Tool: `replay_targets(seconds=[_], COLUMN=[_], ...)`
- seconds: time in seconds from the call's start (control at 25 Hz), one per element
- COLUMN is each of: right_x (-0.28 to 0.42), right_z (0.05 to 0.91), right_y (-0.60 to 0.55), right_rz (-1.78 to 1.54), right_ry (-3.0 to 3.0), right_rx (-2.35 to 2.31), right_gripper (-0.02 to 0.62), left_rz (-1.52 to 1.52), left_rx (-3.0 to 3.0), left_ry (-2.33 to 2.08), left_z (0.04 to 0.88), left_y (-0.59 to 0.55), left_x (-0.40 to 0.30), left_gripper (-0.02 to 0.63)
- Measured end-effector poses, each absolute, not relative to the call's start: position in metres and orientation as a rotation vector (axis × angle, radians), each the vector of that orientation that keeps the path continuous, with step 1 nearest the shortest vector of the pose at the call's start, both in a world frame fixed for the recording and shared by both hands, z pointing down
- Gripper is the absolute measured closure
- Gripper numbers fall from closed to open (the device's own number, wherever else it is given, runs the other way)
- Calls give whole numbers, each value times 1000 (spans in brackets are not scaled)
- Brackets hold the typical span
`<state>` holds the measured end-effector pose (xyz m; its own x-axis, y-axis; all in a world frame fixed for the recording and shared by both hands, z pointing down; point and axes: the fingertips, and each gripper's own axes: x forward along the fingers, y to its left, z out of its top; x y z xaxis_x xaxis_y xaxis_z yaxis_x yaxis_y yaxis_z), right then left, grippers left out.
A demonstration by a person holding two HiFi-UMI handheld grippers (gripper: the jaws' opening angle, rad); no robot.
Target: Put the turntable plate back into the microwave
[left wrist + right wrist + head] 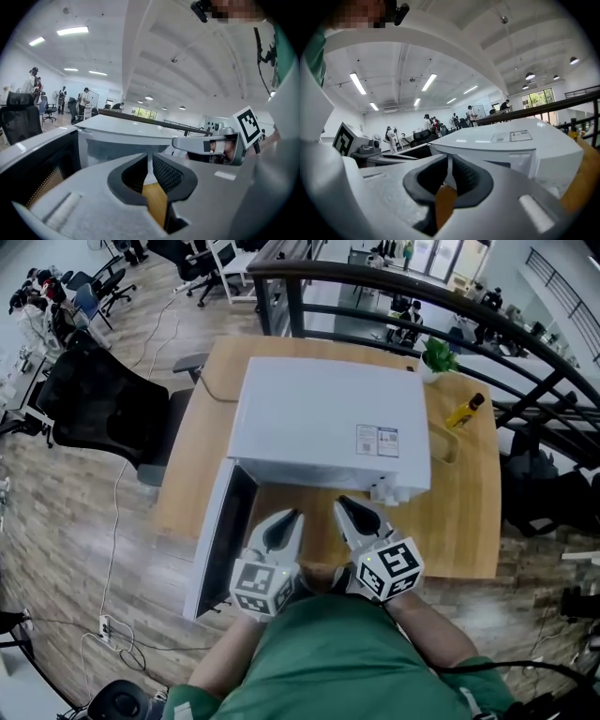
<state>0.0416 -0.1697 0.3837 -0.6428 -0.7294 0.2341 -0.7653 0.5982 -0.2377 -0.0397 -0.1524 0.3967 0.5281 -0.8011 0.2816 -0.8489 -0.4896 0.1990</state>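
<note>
Head view: microwave (328, 423) on the surface (459, 512), door (220, 540) open at lower left; plate in no view, cavity hidden under the top.
Left gripper view: left hand-held gripper (150, 161) closed, nothing held.
Right gripper view: right hand-held gripper (449, 171) closed, empty.
Doing it well: probably check the cavity first, then carry the plate in level.

In the head view the microwave (328, 423) shows only its top, which hides the cavity beneath. Its open door (220, 540) is seen nearly edge-on, so the inner face is hard to make out. The print on the label (377, 440) is too small to read. The left claw (292, 515) and right claw (343, 505) cover part of the desk (459, 521). The bottom edge cuts off the person's arms.
</note>
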Motion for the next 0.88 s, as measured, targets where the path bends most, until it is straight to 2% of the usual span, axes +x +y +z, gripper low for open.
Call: replay_targets(seconds=[0.32, 0.88], right_x=[43, 36], right_z=[366, 365], right_y=[-165, -164], right_rz=[403, 372], right_ry=[-2717, -2717], right_rx=[1281, 1263], right_gripper=[561, 561], left_rz=[139, 166], left_rx=[2496, 2474], left_ry=[-1349, -1326], left_z=[366, 377], left_y=[-148, -145], left_x=[-34, -36], left_gripper=[563, 563])
